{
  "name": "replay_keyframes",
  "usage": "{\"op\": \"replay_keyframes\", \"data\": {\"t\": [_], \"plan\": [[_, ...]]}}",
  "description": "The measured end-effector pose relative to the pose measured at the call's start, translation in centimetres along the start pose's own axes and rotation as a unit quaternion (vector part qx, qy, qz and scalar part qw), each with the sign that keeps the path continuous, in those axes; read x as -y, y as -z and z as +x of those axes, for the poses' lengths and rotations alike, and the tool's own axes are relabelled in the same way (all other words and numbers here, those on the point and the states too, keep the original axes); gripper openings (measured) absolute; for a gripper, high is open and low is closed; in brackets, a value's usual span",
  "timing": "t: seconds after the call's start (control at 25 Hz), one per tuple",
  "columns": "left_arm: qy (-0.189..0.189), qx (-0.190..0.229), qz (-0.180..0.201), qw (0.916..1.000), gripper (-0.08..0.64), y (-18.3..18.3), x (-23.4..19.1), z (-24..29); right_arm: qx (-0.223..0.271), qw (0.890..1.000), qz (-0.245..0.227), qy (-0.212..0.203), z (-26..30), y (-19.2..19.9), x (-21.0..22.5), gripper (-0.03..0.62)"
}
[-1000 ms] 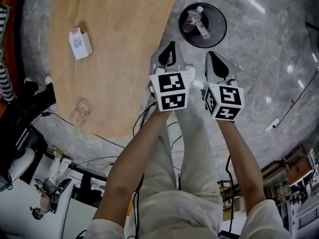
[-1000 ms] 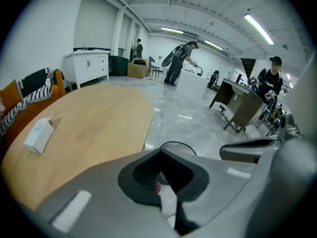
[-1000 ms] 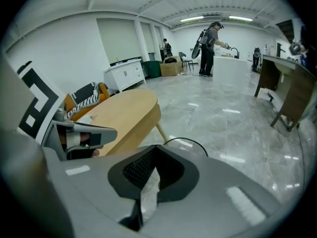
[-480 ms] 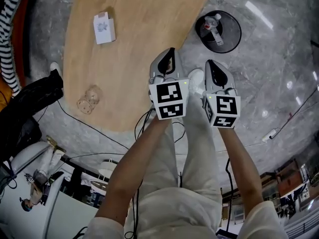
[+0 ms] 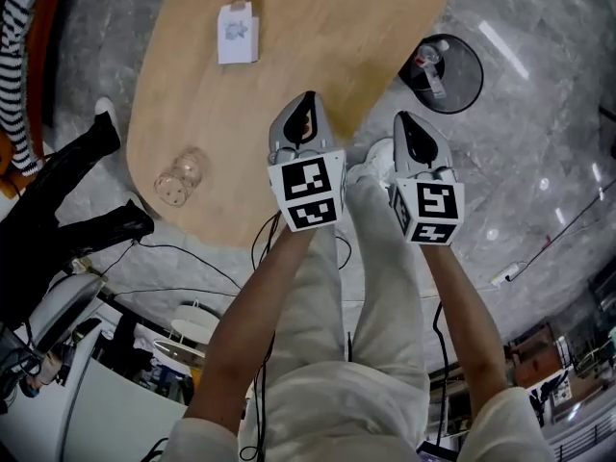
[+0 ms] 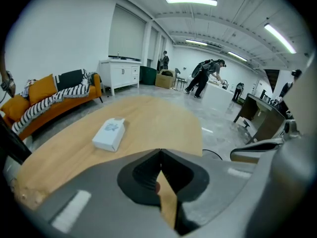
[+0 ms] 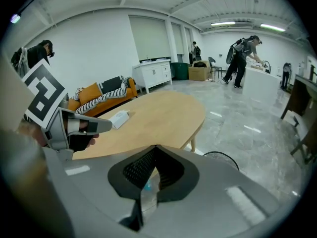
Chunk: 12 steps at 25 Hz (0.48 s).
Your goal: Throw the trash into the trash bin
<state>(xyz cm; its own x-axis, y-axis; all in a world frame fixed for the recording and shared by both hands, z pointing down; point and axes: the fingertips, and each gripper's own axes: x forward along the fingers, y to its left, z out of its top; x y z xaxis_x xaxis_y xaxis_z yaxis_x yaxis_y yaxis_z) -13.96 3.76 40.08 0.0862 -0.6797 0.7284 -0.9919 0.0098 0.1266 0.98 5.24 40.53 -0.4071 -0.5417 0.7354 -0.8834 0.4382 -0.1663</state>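
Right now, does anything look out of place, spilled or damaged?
Nothing spilled or damaged. Only the clear plastic piece sits close to the near edge of the table; the white box lies well in from the edge.

An oval wooden table (image 5: pixel 289 56) stands on a grey marble floor (image 5: pixel 539 142), with black cables (image 5: pixel 178 250) lying on the floor beside it. Far behind, there are an orange sofa (image 6: pixel 49 103), a white cabinet (image 6: pixel 119 76) and some people (image 6: pixel 205 76).
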Motion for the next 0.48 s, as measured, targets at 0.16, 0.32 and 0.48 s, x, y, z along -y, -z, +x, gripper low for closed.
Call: {"op": "replay_keyframes", "data": {"t": [0.16,0.32,0.48], "plan": [[-0.013,0.001,-0.009,0.9999,0.018,0.4,-3.1,-0.5,-0.006,1.0,-0.015,-0.013,0.9,-0.3,-2.4,0.026],[-0.03,0.005,-0.02,0.9993,0.023,0.6,-6.1,-0.5,-0.009,0.999,-0.032,-0.03,2.1,-1.0,-4.7,0.026],[-0.043,0.01,-0.028,0.9986,0.028,0.7,-8.4,-0.2,-0.013,0.998,-0.046,-0.043,3.6,-1.3,-6.4,0.026]]}}
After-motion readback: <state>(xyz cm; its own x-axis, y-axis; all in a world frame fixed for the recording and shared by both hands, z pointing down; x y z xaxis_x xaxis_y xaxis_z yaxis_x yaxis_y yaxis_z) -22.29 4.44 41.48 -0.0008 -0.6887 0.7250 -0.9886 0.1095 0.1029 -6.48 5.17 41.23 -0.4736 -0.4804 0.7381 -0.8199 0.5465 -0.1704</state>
